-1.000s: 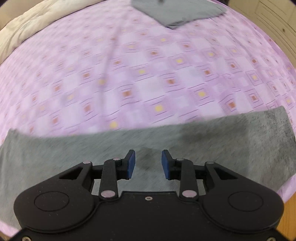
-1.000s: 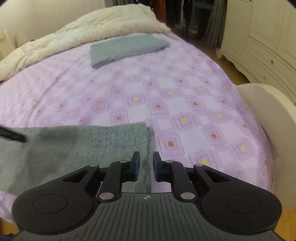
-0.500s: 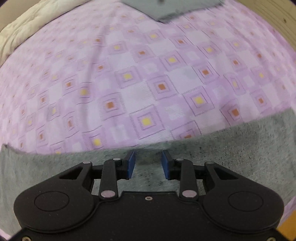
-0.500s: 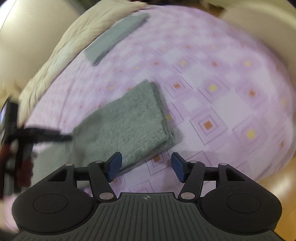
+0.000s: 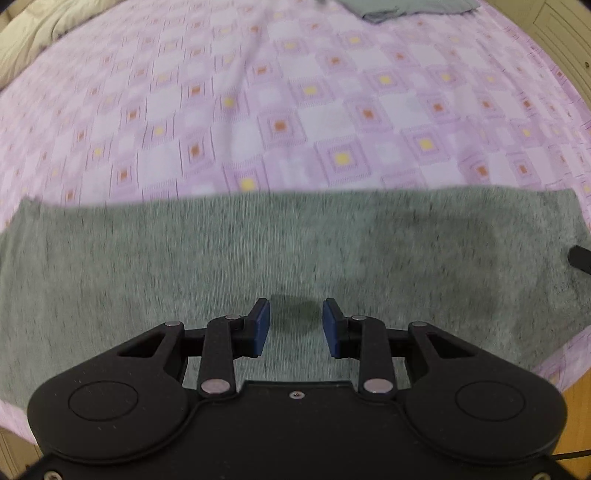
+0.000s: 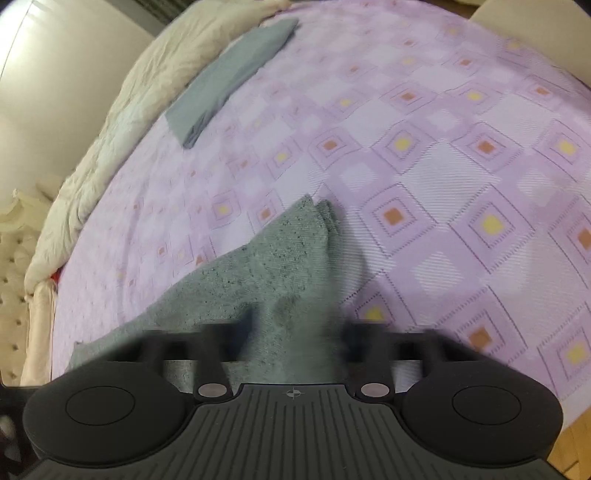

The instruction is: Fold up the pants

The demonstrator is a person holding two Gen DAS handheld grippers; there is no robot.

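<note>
**A:** Left wrist view. What lies under the left gripper point(image 5: 295, 325)?

**B:** The grey pants point(image 5: 295, 251), spread as a long flat band across the near part of the purple patterned bedsheet point(image 5: 295, 110). The gripper points steeply down at the middle of that band. Its blue pads point(image 5: 262, 326) stand apart with bare cloth showing in the gap; the jaws are released and grasp nothing.

**A:** And further off?

**B:** A folded grey cloth point(image 5: 406, 7) at the top edge, well apart from the pants, and a cream duvet point(image 5: 33, 33) in the upper left corner. A dark object point(image 5: 580, 256) at the right edge, over the band's end, is too cropped to identify.

**A:** Right wrist view. How do the jaws of the right gripper point(image 6: 295, 332) stand?

**B:** They are closing. The fingers point(image 6: 243, 332) are smeared by motion blur, with the end of the pants point(image 6: 280, 266) running up between them. Whether the pads already press on the cloth cannot be told.

**A:** Position of the pants here?

**B:** One layered corner points away from the gripper onto the bedsheet point(image 6: 443, 166); the rest trails down and to the left. The folded grey cloth point(image 6: 229, 77) lies far up the bed, just beside the duvet point(image 6: 122, 129).
</note>
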